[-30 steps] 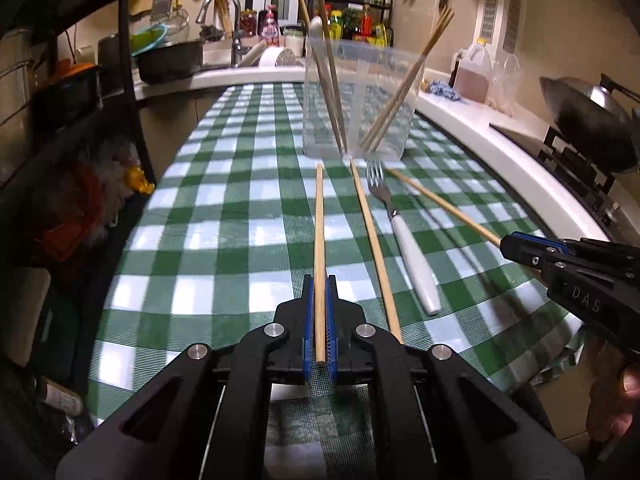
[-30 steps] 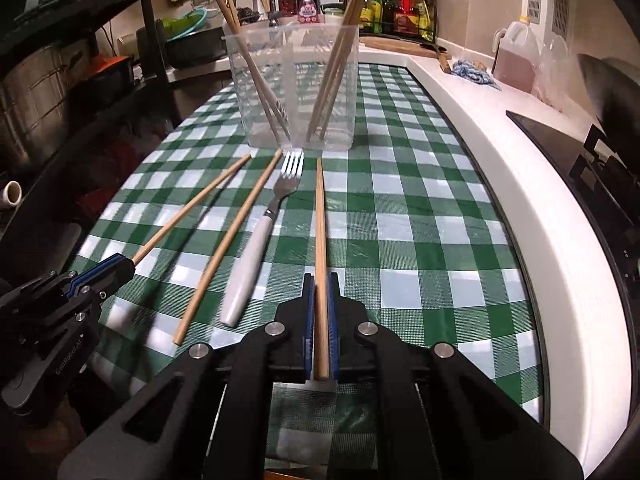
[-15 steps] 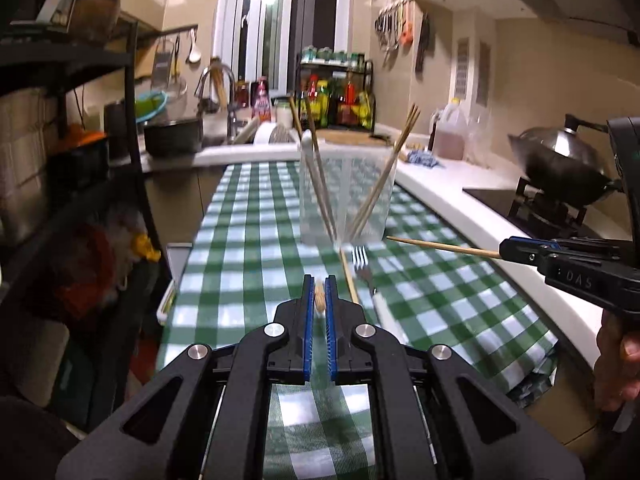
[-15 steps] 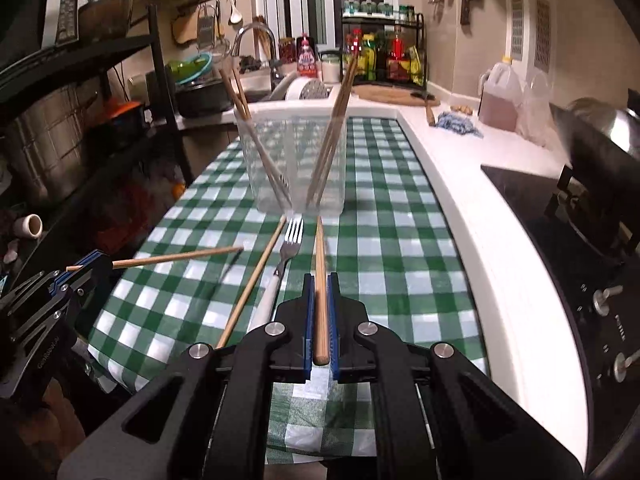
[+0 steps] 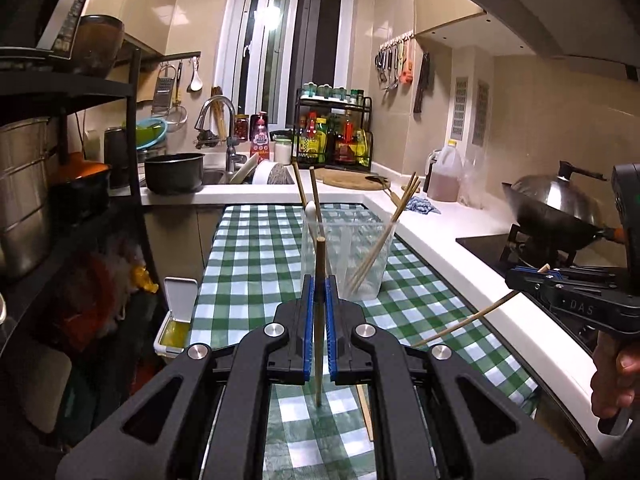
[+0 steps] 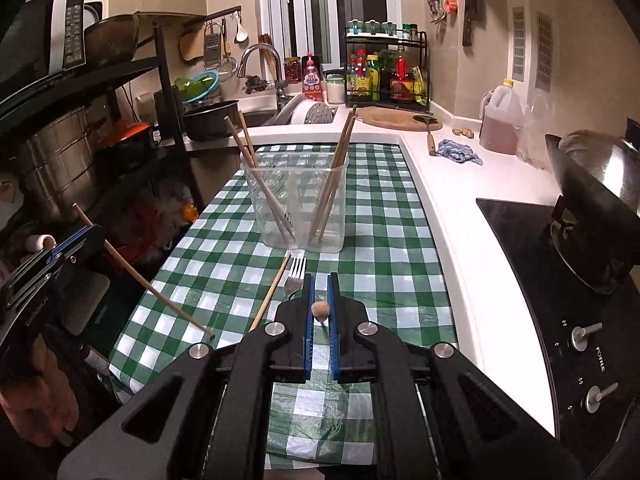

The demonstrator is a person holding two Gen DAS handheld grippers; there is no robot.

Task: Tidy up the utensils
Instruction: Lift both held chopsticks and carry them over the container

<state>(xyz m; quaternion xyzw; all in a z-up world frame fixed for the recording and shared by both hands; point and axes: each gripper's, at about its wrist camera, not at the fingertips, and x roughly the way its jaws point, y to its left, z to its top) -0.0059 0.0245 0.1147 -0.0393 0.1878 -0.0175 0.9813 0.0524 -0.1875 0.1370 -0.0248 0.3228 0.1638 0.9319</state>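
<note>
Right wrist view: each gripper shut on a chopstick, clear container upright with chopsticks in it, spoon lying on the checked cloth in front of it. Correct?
One error: it is a fork, not a spoon; the right wrist view shows its tines. The rest holds: left gripper and right gripper each shut on a chopstick, clear container upright with chopsticks, on the checked cloth.

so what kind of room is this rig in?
A home kitchen, most likely: a sink faucet at the far end, a wok on a gas stove to the right, and a condiment rack full of bottles on the white counter.
</note>
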